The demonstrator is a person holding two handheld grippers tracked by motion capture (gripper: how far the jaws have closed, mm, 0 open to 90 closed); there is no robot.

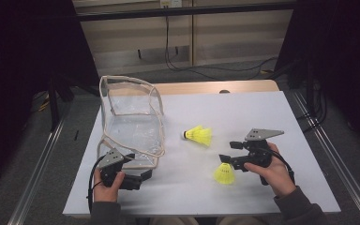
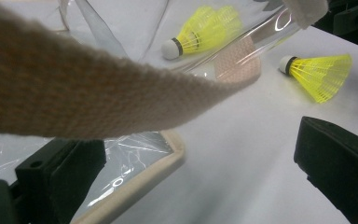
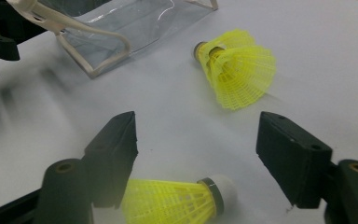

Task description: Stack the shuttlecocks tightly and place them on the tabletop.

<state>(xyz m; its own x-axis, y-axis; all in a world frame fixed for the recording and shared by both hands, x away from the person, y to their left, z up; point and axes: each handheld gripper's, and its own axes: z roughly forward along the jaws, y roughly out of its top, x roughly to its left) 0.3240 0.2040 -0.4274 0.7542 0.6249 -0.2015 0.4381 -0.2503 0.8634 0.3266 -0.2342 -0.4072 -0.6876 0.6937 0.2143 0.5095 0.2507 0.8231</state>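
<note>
1. Biggest thing we've got is the white table sheet (image 1: pixel 243 117); everything sits on it.
2. Next, the clear bag (image 1: pixel 133 124) with beige trim, just ahead of our left gripper (image 1: pixel 143 176). In the left gripper view its beige strap (image 2: pixel 74 93) hangs right over the jaws, which stand wide apart with the bag's near edge and bare sheet between them, pinching nothing.
3. Our right gripper (image 1: pixel 225 157) has its jaws parted too, not clamping anything.
4. The near shuttlecock (image 3: pixel 177 198), yellow, lies on its side right at the right gripper's jaws, cork end in the gap; neither pad presses it.
5. The far shuttlecock (image 1: pixel 199 136) lies further ahead of that gripper, between it and the bag.
</note>
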